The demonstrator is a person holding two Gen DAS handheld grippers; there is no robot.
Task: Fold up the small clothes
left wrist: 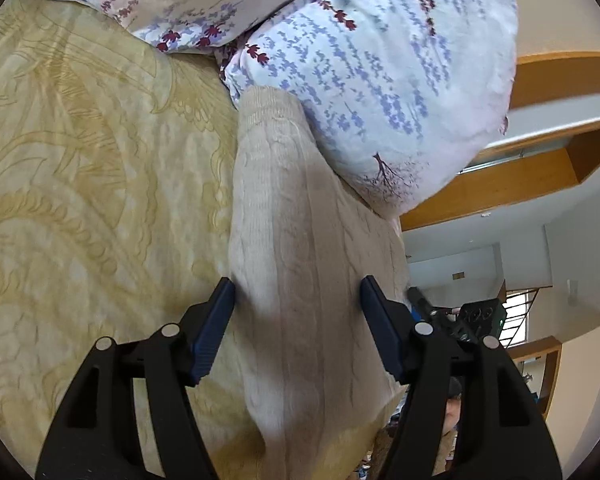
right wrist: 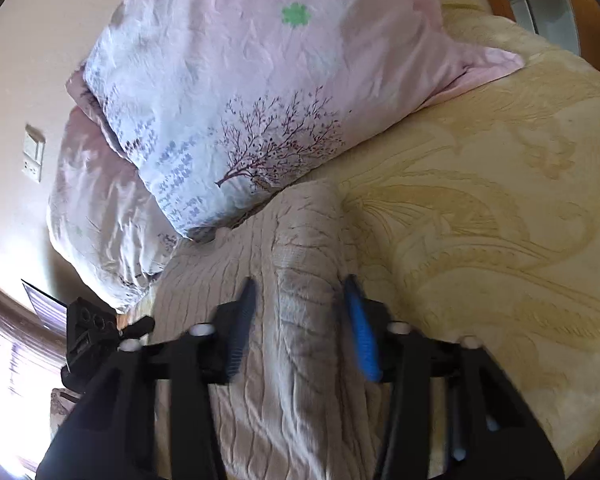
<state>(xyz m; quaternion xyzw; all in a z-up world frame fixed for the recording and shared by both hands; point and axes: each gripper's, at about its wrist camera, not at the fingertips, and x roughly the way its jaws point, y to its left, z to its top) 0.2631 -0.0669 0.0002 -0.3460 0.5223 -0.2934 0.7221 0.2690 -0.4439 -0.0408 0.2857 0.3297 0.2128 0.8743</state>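
A cream cable-knit sweater (left wrist: 300, 240) lies on a yellow patterned bedspread (left wrist: 80, 160), its sleeve reaching up to the pillows. My left gripper (left wrist: 298, 292) is open, its blue pads on either side of the knit fabric. In the right wrist view the same sweater (right wrist: 300, 320) shows with a folded sleeve on top. My right gripper (right wrist: 302, 292) is open, its jaws straddling the sleeve's cuff end. Whether either gripper's pads touch the fabric I cannot tell.
Floral pillows (left wrist: 380, 80) lie stacked at the head of the bed, touching the sweater; they also show in the right wrist view (right wrist: 240, 100). The bedspread (right wrist: 500, 220) spreads to the right. A wooden headboard (left wrist: 540, 160) and the other gripper's body (right wrist: 92, 336) are at the edges.
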